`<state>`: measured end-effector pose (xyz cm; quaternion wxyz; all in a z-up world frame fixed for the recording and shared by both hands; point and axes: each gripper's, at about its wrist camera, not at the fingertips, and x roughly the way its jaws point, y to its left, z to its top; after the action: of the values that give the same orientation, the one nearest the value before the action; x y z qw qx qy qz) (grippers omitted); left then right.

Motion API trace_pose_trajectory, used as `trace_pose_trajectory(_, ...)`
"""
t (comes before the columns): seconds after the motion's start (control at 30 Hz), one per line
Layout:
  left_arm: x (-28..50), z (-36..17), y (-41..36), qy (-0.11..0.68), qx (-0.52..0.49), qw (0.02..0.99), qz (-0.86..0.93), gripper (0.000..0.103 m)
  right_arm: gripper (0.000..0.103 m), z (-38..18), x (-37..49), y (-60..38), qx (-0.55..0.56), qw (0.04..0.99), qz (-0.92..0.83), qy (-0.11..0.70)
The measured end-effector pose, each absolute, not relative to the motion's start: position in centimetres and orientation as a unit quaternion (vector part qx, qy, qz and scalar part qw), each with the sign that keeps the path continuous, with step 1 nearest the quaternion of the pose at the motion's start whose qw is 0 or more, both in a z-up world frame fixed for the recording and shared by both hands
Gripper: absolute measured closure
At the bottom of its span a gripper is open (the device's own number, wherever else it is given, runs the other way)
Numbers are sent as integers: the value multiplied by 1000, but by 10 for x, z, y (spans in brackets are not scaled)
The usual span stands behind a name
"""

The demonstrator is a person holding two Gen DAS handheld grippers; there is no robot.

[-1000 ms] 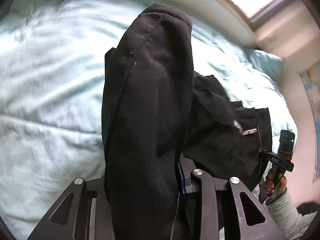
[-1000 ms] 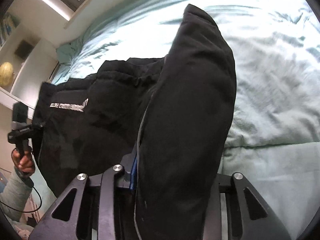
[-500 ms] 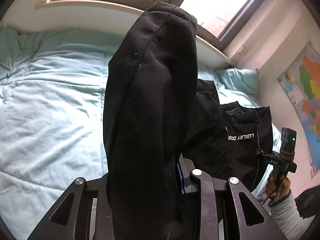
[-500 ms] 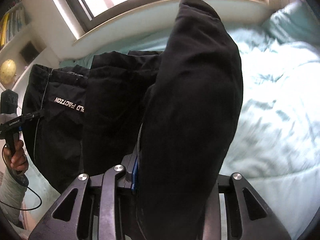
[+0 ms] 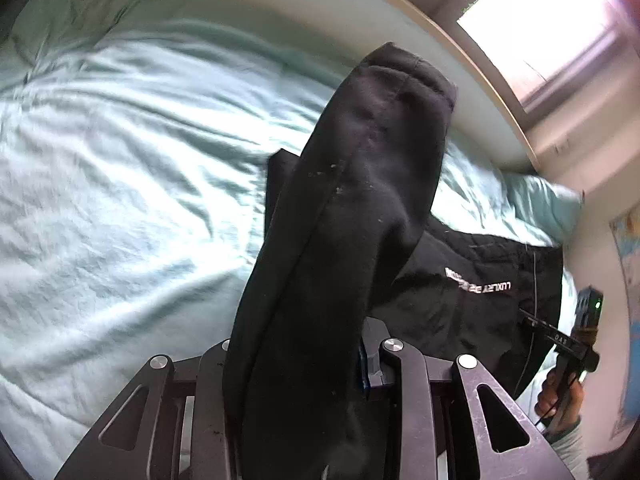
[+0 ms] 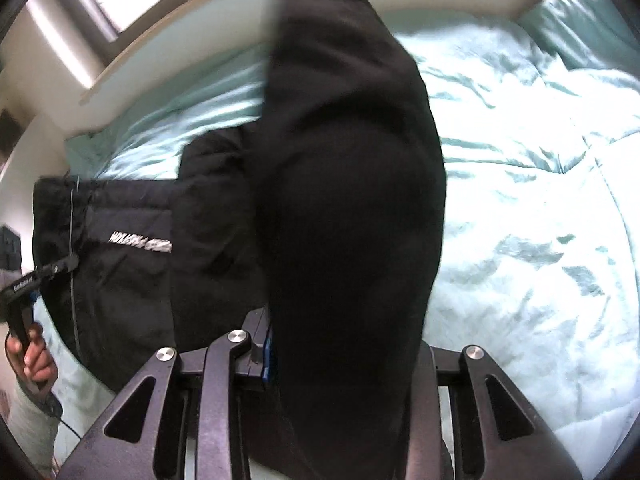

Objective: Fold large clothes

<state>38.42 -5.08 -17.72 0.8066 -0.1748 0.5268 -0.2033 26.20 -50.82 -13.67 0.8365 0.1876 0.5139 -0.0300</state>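
A large black garment with white lettering is held up between both grippers above a bed. In the left wrist view my left gripper (image 5: 304,364) is shut on a bunched black fold (image 5: 352,208) that rises over the fingers; the rest of the garment (image 5: 480,296) hangs to the right. The right gripper (image 5: 576,344) shows there at the far right in a hand. In the right wrist view my right gripper (image 6: 340,360) is shut on another black fold (image 6: 352,184); the body of the garment (image 6: 132,248) hangs left. The left gripper (image 6: 48,272) shows at the far left.
A pale green duvet (image 5: 120,184) covers the bed (image 6: 540,220) beneath the garment. A pillow (image 5: 544,204) lies at the head. A curved white sill (image 5: 420,32) and a window run behind the bed. A wall map (image 5: 628,264) hangs at the right.
Both grippers, still holding the garment, have tilted down towards the bed; the window has slid up out of the middle of both views and more duvet shows. The garment hangs lower.
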Motion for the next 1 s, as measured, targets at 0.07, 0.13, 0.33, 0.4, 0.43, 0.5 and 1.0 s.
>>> trace_pose_trajectory(0.07, 389, -187, -45, 535, -181, 800, -202, 70, 65, -146, 267, -521, 210, 829, -33, 518)
trace_pose_trajectory(0.13, 391, -194, -43, 543, -176, 796, -203, 69, 63, -155, 263, -530, 221, 823, -37, 523)
trace_pose_trajectory(0.33, 402, -203, -24, 561, -176, 785, -197, 57, 48, -168, 257, -554, 268, 813, -60, 513)
trace_pose_trajectory(0.4, 400, -206, -16, 564, -180, 785, -180, 54, 40, -165, 258, -564, 270, 813, -77, 511)
trace_pose_trajectory(0.43, 401, -206, -4, 562, -187, 787, -171, 48, 39, -163, 254, -569, 269, 813, -89, 509)
trace_pose_trajectory(0.5, 399, -207, 20, 562, -207, 785, -161, 47, 36, -151, 240, -575, 277, 813, -114, 500)
trace_pose_trajectory(1.0, 298, -173, -51, 557, -9, 813, -171, 47, 34, -136, 166, -442, 168, 830, -86, 525)
